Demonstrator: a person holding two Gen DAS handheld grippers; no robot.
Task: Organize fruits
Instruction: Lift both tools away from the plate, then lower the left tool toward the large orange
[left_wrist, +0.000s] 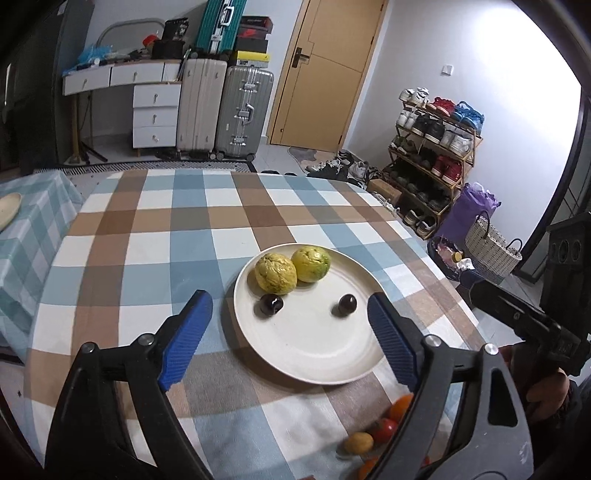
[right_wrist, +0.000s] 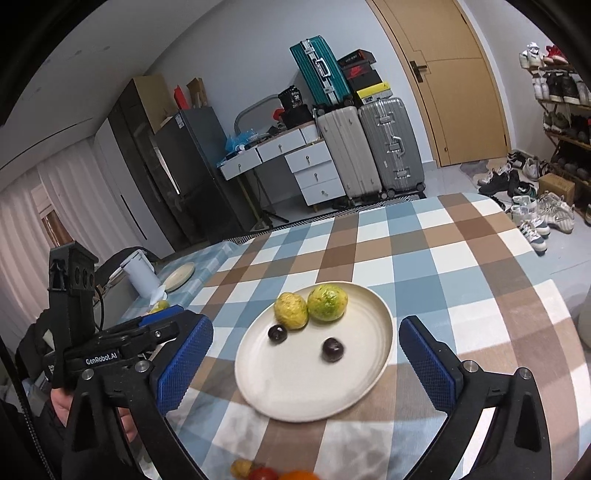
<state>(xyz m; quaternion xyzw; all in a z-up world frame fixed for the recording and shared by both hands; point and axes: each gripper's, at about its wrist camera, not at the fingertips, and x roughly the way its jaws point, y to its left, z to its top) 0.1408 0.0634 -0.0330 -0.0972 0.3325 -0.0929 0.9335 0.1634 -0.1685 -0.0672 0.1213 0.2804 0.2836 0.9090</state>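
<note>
A cream plate (left_wrist: 314, 354) (right_wrist: 295, 391) sits on the checked tablecloth. On it lie two yellow-green fruits (left_wrist: 275, 273) (left_wrist: 311, 263) side by side at the far rim, also in the right wrist view (right_wrist: 291, 310) (right_wrist: 328, 303), and two dark cherries (left_wrist: 270, 305) (left_wrist: 347, 304) (right_wrist: 277, 333) (right_wrist: 332, 349). My left gripper (left_wrist: 290, 332) is open and empty, just above the plate's near side. My right gripper (right_wrist: 306, 354) is open and empty over the plate. Small red, orange and yellow fruits (left_wrist: 380, 428) (right_wrist: 266, 470) lie on the cloth near me.
The table (left_wrist: 147, 229) drops off at its far and right edges. A second cream plate (right_wrist: 180, 276) and a white jug (right_wrist: 140, 275) stand on the side table to the left. Suitcases, drawers, a shoe rack and baskets stand beyond.
</note>
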